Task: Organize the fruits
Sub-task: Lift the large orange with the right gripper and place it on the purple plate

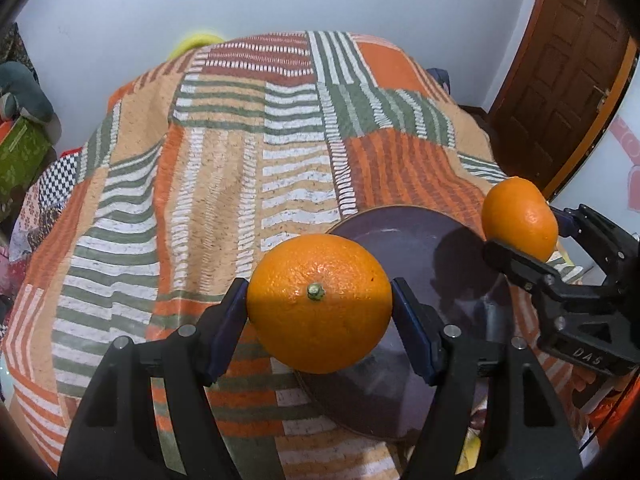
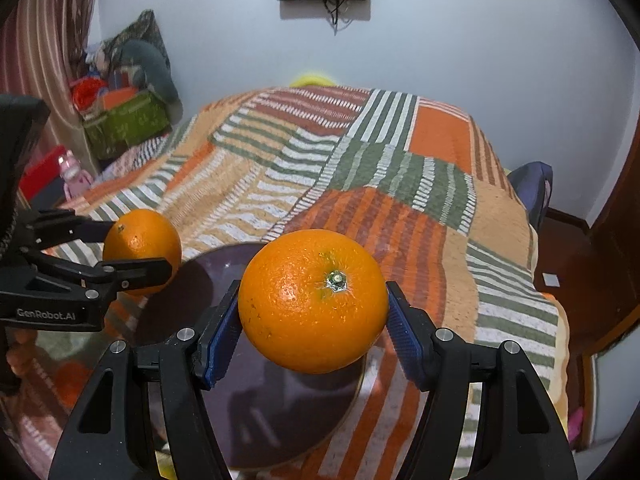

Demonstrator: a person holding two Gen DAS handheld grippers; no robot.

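A bed (image 1: 224, 184) carries a striped patchwork blanket (image 2: 360, 168) in orange, green and white; a dark round plate (image 2: 256, 400) lies on it.

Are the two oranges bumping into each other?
Apart. In the left wrist view, the left gripper's orange and the right gripper's orange have bare purple plate showing between them; the right wrist view shows that gap too.

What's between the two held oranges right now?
Only the dark round plate on the striped bedspread, lying below the gap between the left gripper's orange and the right gripper's orange; the right wrist view shows it.
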